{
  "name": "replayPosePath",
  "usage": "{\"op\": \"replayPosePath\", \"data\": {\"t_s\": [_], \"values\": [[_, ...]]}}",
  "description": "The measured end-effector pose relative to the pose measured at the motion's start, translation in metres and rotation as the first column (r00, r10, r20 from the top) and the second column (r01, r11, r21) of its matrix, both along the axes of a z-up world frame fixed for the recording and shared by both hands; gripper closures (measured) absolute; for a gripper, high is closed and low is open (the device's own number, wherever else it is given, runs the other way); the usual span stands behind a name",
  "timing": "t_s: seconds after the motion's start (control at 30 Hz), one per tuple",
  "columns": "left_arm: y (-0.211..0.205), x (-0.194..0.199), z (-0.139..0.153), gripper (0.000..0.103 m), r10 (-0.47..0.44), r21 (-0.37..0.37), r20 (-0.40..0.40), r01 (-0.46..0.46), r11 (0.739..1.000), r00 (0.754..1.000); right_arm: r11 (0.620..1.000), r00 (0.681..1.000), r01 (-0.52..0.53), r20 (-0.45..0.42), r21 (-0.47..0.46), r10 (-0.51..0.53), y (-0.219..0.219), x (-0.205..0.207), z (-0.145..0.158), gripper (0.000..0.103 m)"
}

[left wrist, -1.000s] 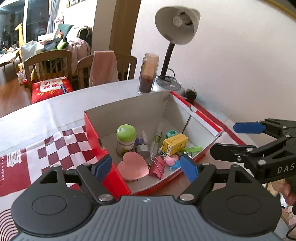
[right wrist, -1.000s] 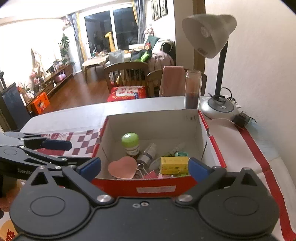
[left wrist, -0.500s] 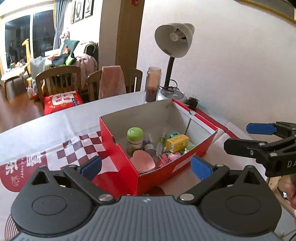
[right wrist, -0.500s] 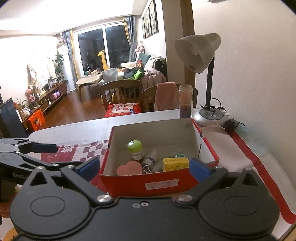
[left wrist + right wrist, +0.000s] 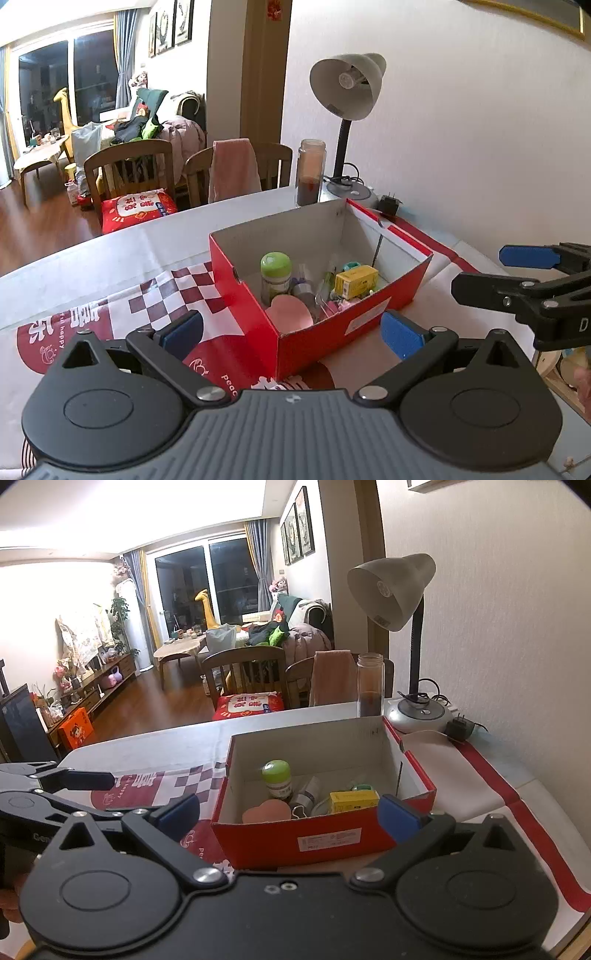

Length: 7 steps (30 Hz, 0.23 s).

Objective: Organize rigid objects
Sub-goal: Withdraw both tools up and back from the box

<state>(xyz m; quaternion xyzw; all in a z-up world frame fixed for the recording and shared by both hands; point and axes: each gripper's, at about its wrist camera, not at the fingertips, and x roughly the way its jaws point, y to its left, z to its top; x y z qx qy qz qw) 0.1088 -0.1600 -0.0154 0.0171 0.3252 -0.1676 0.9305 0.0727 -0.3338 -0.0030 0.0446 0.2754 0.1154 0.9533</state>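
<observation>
the red box (image 5: 332,328) sits on the desk (image 5: 110,254), part of it on the red and white checked cloth (image 5: 162,299), with a lamp (image 5: 347,92) and a tall jar (image 5: 311,171) just beyond its far wall. inside it lie the sorted things: a green-capped bottle (image 5: 276,275) upright at the left, a pink heart-shaped piece (image 5: 289,314) at the near wall, a yellow carton (image 5: 356,281) to the right, and a few small tubes and clips between them that are too small to tell apart.

the left gripper (image 5: 291,330) hovers on the near side of the box with its blue pads (image 5: 400,334) spread wide and nothing between them; its jaws have just been opening, and compared with a second ago they stand clearly further apart. in that earlier view the pads hung right over the near corner of the box, by the pink heart; now the whole box shows farther off and more of the checked cloth is in sight.

the right gripper (image 5: 290,812) is also wide and empty, on the near side of the box label (image 5: 328,840). it too has drawn away: the box looks smaller and farther than before. each gripper shows at the edge of the other's view, the right gripper (image 5: 524,280) at the right of the left view.
</observation>
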Motion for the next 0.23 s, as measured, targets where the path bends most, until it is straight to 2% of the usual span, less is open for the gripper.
{"op": "replayPosePath", "data": {"t_s": [0.23], "values": [[-0.002, -0.0031, -0.0006, 0.0, 0.006, 0.003, -0.003, -0.006, 1.0, 1.0, 1.0, 1.0, -0.003, -0.011, -0.003, 0.003, -0.0009, -0.0004, -0.0003, 0.0]]}}
